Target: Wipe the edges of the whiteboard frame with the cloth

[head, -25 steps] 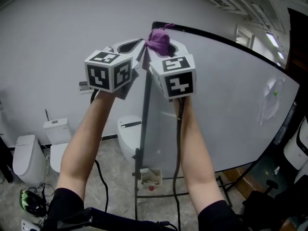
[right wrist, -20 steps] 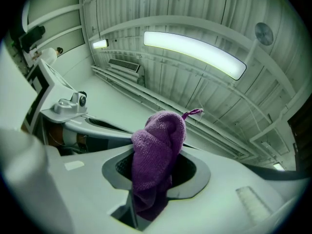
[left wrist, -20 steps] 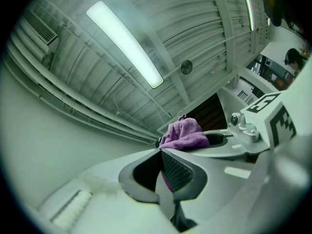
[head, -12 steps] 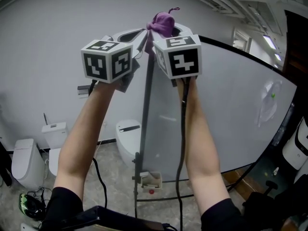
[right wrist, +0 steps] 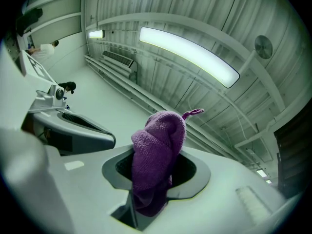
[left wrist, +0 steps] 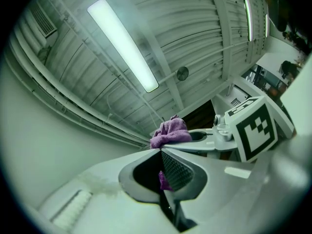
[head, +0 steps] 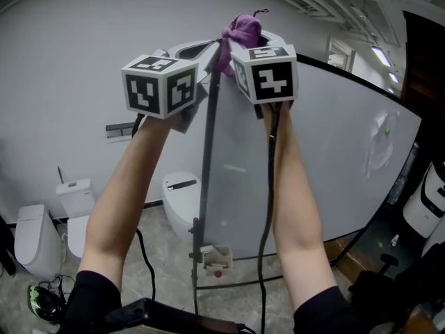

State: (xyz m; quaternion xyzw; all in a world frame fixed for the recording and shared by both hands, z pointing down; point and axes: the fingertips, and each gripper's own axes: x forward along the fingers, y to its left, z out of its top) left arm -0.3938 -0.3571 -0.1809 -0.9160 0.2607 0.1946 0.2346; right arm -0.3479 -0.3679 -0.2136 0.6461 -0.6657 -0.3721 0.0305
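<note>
The whiteboard point(head: 327, 165) stands on a wheeled stand, its grey left frame edge point(head: 206, 158) upright and its dark top edge point(head: 348, 72) running right. Both grippers are raised at the top left corner. My right gripper point(head: 240, 44) point(right wrist: 148, 199) is shut on a bunched purple cloth point(head: 241, 30) point(right wrist: 156, 160) that pokes up out of its jaws above the corner. My left gripper point(head: 208, 53) point(left wrist: 163, 177) sits just left of the frame edge, jaws shut, with a small bit of purple cloth point(left wrist: 164, 180) pinched between them. The corner itself is hidden behind the grippers.
Two white toilets point(head: 31, 235) point(head: 177, 190) stand against the wall at the left. A small tray point(head: 214, 257) hangs low on the board's stand. A helmet point(head: 42, 299) and cables lie on the floor. A white appliance point(head: 427, 211) stands at the right.
Both grippers have risen together with the cloth and shifted a little right, from just below the board's top left corner to above it. Both stay shut.
</note>
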